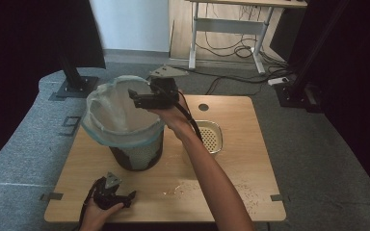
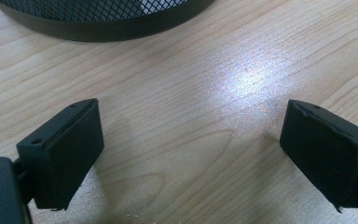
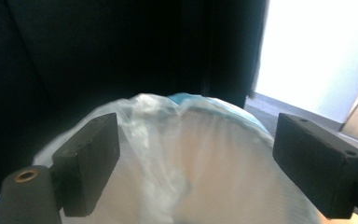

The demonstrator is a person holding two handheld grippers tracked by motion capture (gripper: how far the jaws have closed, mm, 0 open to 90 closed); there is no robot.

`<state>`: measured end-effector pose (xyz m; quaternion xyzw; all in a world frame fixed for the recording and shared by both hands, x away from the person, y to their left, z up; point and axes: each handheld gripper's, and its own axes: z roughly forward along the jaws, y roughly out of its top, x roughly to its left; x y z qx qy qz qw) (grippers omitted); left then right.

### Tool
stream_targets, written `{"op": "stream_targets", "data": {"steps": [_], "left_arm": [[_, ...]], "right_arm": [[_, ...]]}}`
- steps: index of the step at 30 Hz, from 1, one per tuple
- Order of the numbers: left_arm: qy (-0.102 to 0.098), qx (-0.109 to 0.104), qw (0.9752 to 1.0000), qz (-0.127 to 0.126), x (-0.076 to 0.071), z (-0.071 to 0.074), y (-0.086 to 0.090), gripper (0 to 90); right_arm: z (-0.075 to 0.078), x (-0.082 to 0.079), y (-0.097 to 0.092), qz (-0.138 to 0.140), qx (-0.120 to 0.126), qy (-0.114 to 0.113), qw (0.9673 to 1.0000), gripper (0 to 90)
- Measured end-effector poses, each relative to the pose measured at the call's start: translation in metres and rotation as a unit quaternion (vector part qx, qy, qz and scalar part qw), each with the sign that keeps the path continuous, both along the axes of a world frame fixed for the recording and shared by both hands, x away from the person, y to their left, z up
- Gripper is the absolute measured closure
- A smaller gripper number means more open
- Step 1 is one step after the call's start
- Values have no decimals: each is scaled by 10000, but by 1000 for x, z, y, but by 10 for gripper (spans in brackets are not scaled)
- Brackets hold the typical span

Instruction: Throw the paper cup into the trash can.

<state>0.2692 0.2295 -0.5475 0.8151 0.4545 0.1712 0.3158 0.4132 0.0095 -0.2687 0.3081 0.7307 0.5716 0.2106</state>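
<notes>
Hovering over the open mouth of the bin point(image 1: 136, 144), the right gripper point(image 1: 136, 97) is pointing left across the rim, jaws spread wide with nothing between them. Right gripper view is showing the translucent white bag liner point(image 3: 186, 158) bulging up between the two pads, blue edge at the far side, no contact that can be seen. The bin is a black mesh wastebasket standing on the left-centre of the wooden bench point(image 1: 231, 168), the liner point(image 1: 113, 113) folded over its rim with a pale blue band hanging around the outside. The left gripper point(image 1: 125, 198) is sitting low at the near-left edge of the bench, held in the person's left hand point(image 1: 95, 214), jaws apart and empty. Left gripper view is showing bare wood grain between the pads and the curved mesh base of the bin point(image 2: 102, 18) just ahead. A small perforated tray point(image 1: 211, 135) is lying on the bench right of the bin, partly behind the right forearm. Scattered small bits point(image 1: 250, 195) are lying across the near part of the bench.
</notes>
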Motion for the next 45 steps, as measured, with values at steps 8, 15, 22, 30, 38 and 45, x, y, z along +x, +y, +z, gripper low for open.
{"op": "stream_targets", "data": {"steps": [8, 15, 22, 30, 38, 45], "left_arm": [[1, -3, 10000, 11, 0, 0, 0, 55], [-2, -4, 10000, 19, 0, 0, 0, 55], [-7, 9, 10000, 20, 0, 0, 0, 55], [-7, 11, 10000, 29, 0, 0, -1, 54], [1, 16, 10000, 21, 0, 0, 0, 54], [-5, 3, 10000, 34, 0, 0, -1, 54]], "right_arm": [[-11, -15, -45, -144, 17, -269, 9995, 194], [-29, -35, -88, -280, -3, -478, 9985, 229], [-62, -58, -140, -455, -80, -611, 9971, 254], [-113, -82, -189, -606, 138, -444, 9971, 262], [-171, -102, -223, -943, 174, -192, 9952, 266], [-218, -110, -240, -1182, 51, 156, 9929, 271]]}}
